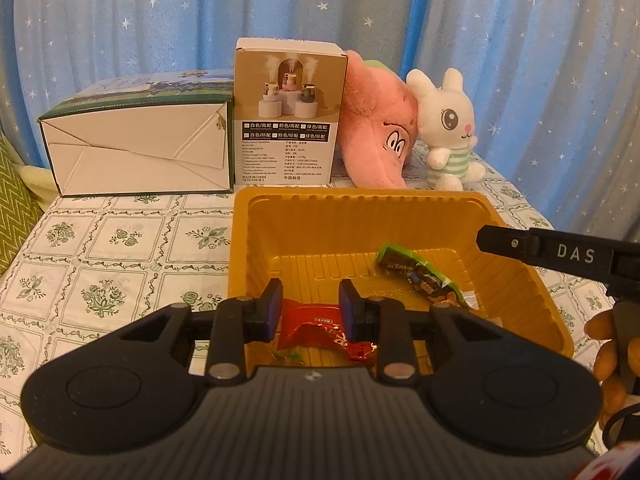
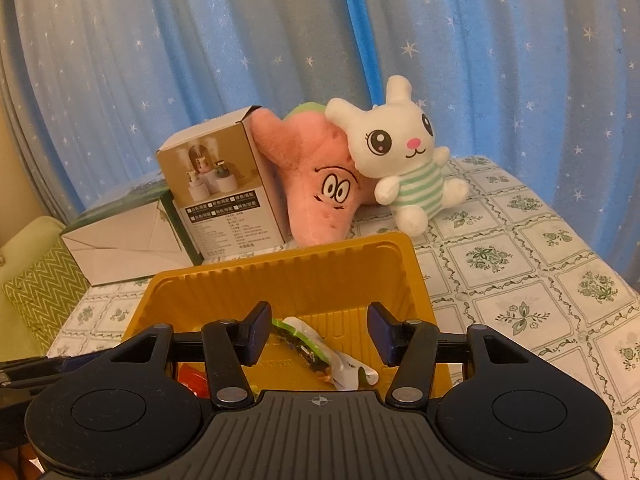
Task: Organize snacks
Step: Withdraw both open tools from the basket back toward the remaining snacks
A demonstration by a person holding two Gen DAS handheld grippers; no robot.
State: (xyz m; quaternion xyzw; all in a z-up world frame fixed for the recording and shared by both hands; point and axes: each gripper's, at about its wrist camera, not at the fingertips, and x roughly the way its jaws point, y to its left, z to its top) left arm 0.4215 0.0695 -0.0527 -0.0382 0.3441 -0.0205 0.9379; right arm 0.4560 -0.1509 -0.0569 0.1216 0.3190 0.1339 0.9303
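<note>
Two wrapped snacks already lie inside the shallow golden-yellow plastic tray [image 1: 360, 216] in the left wrist view: a red foil-wrapped candy [image 1: 316, 330] near the front wall and a green-edged dark snack packet [image 1: 420, 276] further right on the ribbed floor. The left tool [image 1: 310, 310] hangs over the red candy with its blue pads [image 1: 273, 308] parted on either side of it; the pads do not press the wrapper, so the candy looks released rather than held. One black finger of the right tool [image 1: 540, 250] reaches in over the tray's right rim, with a hand [image 1: 608, 344] behind it. No other snack shows on the green-patterned white tabletop [image 1: 120, 260], which bears only a white and green carton, a beige humidifier box, a pink plush and a white rabbit plush at the back.

From the right wrist view, the right tool [image 2: 318, 332] stands wide open above the same tray [image 2: 280, 276], nothing between its pads, the green-edged packet [image 2: 320, 350] lying loose beneath. A sliver of the red candy [image 2: 192, 382] shows at lower left. The cloth to the right is bare of snacks.

Judging from both views, the sorting seems nearly done; whether more snacks wait out of frame I cannot tell.
</note>
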